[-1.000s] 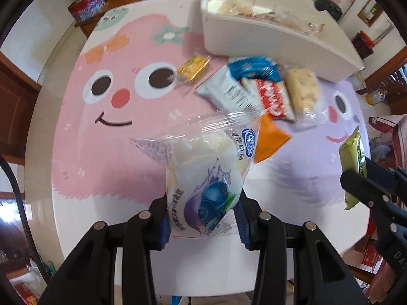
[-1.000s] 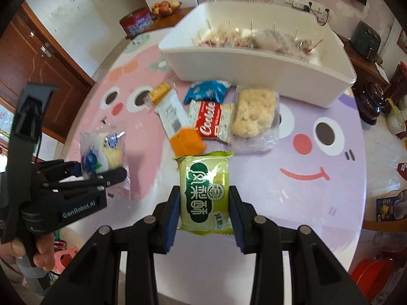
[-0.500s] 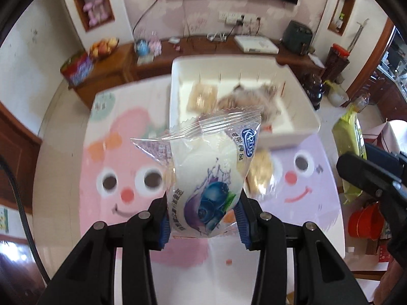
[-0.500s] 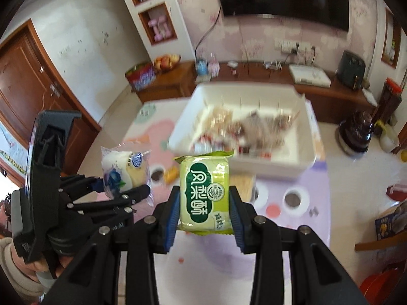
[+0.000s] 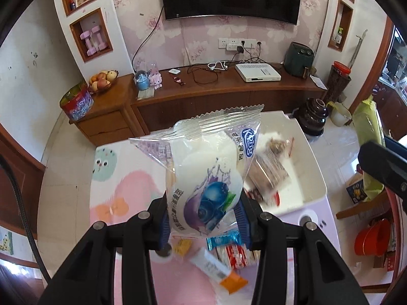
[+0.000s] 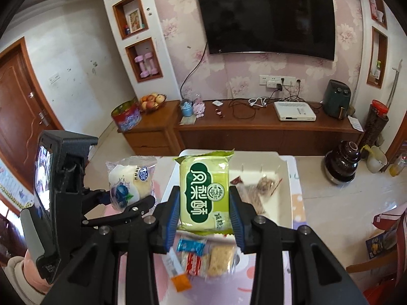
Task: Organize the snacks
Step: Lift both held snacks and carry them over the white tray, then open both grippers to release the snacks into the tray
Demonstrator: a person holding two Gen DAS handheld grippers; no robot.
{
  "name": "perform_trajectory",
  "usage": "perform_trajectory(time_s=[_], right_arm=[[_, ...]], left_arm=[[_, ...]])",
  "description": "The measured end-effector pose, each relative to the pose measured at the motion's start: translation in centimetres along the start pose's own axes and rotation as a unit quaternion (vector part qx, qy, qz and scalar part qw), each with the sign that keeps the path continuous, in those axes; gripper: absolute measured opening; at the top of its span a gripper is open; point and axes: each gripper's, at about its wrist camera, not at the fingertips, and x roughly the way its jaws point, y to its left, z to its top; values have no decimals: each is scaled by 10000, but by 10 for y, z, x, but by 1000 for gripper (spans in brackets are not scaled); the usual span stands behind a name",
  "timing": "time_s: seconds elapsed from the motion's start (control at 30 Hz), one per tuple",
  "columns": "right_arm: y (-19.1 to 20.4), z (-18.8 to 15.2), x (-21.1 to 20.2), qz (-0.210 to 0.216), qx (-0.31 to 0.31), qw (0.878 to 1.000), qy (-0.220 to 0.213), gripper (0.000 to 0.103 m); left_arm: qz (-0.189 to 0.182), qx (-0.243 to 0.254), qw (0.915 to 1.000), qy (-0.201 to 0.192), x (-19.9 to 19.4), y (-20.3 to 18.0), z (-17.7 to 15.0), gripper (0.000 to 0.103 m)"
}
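My left gripper (image 5: 203, 218) is shut on a clear blueberry bun packet (image 5: 203, 175), held upright high above the table. My right gripper (image 6: 204, 216) is shut on a green snack packet (image 6: 204, 190), also held upright in the air. The white bin (image 5: 309, 167) lies beyond and below both, with wrapped snacks (image 5: 269, 170) inside; it shows in the right wrist view too (image 6: 285, 198). The bun packet (image 6: 131, 180) and left gripper (image 6: 122, 203) show at the left of the right wrist view. The green packet (image 5: 368, 132) shows at the right edge of the left wrist view.
Loose snacks lie on the pink cartoon tablecloth (image 5: 119, 190) below the grippers: a blue packet (image 6: 190, 245), a red cookie packet (image 5: 236, 254), a pale cracker pack (image 6: 221, 259) and an orange-tipped sachet (image 5: 221, 274). A wooden TV cabinet (image 6: 254, 127) stands behind the table.
Both grippers have risen and tilted up with their packets still held. The table and loose snacks have dropped low in both views and the bin is now closer below.
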Motion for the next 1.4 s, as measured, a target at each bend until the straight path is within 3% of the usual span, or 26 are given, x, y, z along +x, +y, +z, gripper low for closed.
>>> perform_trajectory(time_s=[0.3, 0.73, 0.77, 0.83, 0.9, 1.07, 1.4], right_arm=[[-24, 27, 48, -137, 323, 9993, 127, 37], [-53, 35, 110, -406, 568, 9961, 537, 37], [-54, 35, 113, -419, 572, 9958, 574, 37], [-56, 34, 119, -451, 571, 9952, 654, 38], [-57, 33, 124, -465, 576, 9946, 733, 39], [-60, 30, 127, -493, 643, 9935, 800, 48], [-68, 23, 126, -449, 792, 9918, 900, 49]], left_arm=[[-32, -7, 9999, 99, 48, -2, 37, 41], [-50, 81, 9989, 457, 107, -18, 46, 43], [-25, 77, 9989, 467, 109, -18, 46, 45], [53, 65, 9988, 481, 113, -19, 47, 67], [100, 0, 9990, 446, 115, -17, 47, 83], [4, -104, 9985, 540, 119, -14, 46, 83], [32, -116, 9984, 561, 119, -13, 43, 83]])
